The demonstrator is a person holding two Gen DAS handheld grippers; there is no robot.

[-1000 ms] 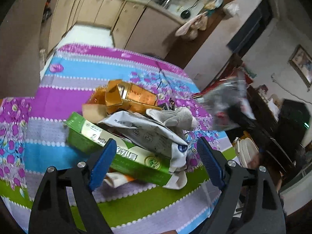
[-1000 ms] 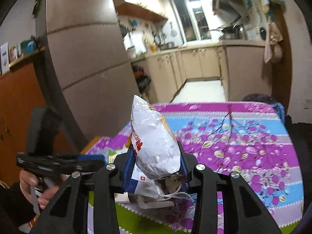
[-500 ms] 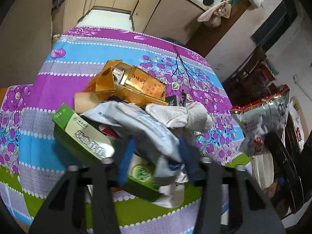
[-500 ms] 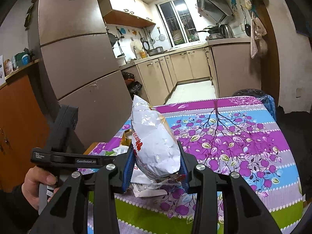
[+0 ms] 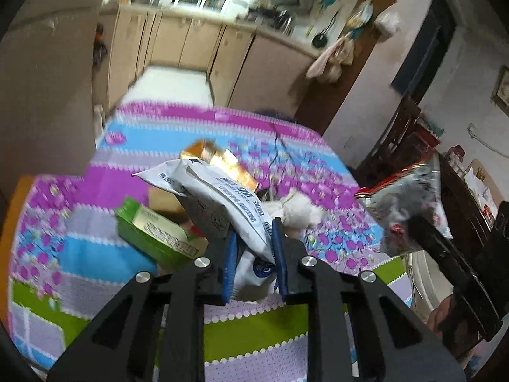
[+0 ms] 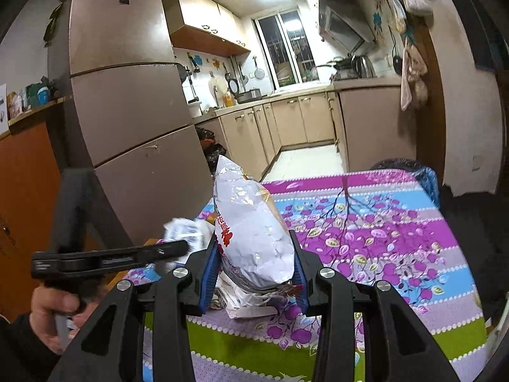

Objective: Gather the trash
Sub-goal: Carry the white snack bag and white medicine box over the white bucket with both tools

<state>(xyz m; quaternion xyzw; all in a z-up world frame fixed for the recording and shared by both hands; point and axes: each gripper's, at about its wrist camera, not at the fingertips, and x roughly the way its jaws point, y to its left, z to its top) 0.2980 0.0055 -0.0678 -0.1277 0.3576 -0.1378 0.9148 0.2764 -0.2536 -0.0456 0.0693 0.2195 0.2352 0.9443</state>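
A crumpled white plastic packet with blue print [image 5: 222,200] sits pinched between the blue pads of the left gripper [image 5: 253,254], whose jaws are closing on it; a second ago they stood wide over the heap and the packet lay flat on top. Now it juts toward 11 o'clock, clear of the flat green-and-white carton [image 5: 152,232] at 9 o'clock, which still lies on the table. The gold foil box [image 5: 219,159] shows past the packet at 12 o'clock, a wad of white tissue [image 5: 299,213] at 2 o'clock.

The right gripper [image 6: 254,273] keeps its clamp on a puffy white snack bag with red print [image 6: 251,226], upright as before; from the left wrist the same bag hangs at 3 o'clock. More white wrappers [image 6: 245,302] lie on the cloth beneath it.

All rests on a table under a purple, blue and green flowered cloth [image 6: 381,232]. At 8 o'clock in the right view a hand [image 6: 54,312] grips the left tool's handle, lower in frame than a second ago.
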